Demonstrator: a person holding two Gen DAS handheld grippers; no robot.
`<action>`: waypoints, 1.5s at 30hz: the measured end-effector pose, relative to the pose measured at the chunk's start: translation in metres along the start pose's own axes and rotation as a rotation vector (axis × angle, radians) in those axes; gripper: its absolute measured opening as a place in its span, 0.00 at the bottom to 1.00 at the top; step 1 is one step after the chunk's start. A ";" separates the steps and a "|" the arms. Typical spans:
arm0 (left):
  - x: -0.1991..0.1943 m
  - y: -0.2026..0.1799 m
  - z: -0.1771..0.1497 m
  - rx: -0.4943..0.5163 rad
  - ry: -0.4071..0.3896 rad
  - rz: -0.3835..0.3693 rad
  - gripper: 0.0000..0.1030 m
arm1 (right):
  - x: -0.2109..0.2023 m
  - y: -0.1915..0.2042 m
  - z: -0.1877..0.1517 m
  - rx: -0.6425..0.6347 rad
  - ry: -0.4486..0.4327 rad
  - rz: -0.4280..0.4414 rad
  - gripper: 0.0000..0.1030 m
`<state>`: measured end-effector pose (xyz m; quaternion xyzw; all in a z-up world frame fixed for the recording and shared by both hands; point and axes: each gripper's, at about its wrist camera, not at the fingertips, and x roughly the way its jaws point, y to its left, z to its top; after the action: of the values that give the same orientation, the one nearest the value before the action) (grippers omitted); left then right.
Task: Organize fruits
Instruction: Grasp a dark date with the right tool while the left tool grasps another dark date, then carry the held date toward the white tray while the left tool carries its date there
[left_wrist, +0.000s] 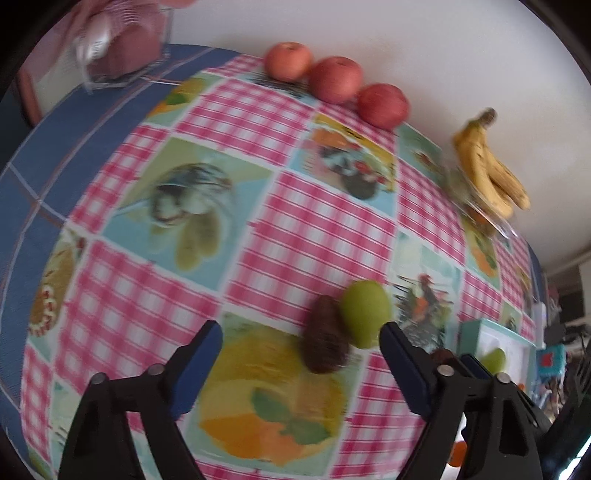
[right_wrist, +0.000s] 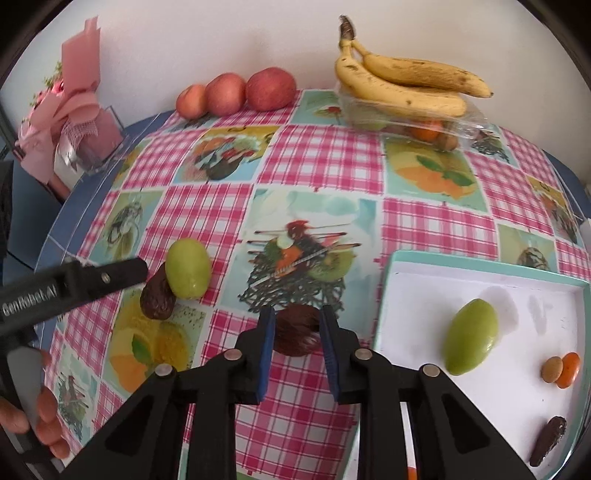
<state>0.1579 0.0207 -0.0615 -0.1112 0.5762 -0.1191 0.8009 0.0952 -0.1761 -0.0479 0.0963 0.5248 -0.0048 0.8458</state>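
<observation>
Right gripper (right_wrist: 297, 338) low over the checked tablecloth (right_wrist: 321, 155), blue-padded fingers (right_wrist: 266, 347) closed in on a dark brown wrinkled fruit (right_wrist: 295, 332); pads sit at both its sides, and the fruit looks clamped between them. Points toward the table's far edge, white tray (right_wrist: 480, 406) just to its right.

Left gripper (left_wrist: 301, 363) spread wide, nothing between the fingers. It points at a green oval fruit (left_wrist: 365, 312) and a second dark brown fruit (left_wrist: 325, 341), which lie touching on the cloth just ahead of the open jaws. In the right wrist view its black finger (right_wrist: 110, 275) reaches in from the left, tip beside that pair. Part of a hand (right_wrist: 44, 413) grips the handle at lower left. White lettering on the arm reads "GenRobot.AI".

Tray contents: one green fruit (right_wrist: 471, 341), two small round pieces, tan and orange, touching (right_wrist: 561, 369), one dark elongated piece (right_wrist: 548, 439) near the front corner.

Along the wall: three red apples (right_wrist: 236, 94) in a row, bananas (right_wrist: 406, 79) atop a clear plastic box (right_wrist: 410, 125) holding more fruit. Pink ribboned gift (right_wrist: 74, 107) at far left. No other writing legible.
</observation>
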 end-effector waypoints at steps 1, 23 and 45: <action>0.002 -0.003 -0.001 0.007 0.005 -0.008 0.81 | -0.002 -0.002 0.000 0.002 -0.002 0.000 0.25; 0.017 -0.004 -0.009 -0.008 0.063 -0.080 0.42 | 0.007 -0.009 -0.006 0.060 0.071 0.041 0.38; 0.014 0.004 -0.006 -0.068 0.041 -0.111 0.44 | 0.016 0.000 -0.010 0.028 0.100 0.061 0.38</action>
<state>0.1570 0.0197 -0.0776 -0.1676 0.5891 -0.1460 0.7769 0.0935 -0.1726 -0.0662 0.1243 0.5631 0.0185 0.8168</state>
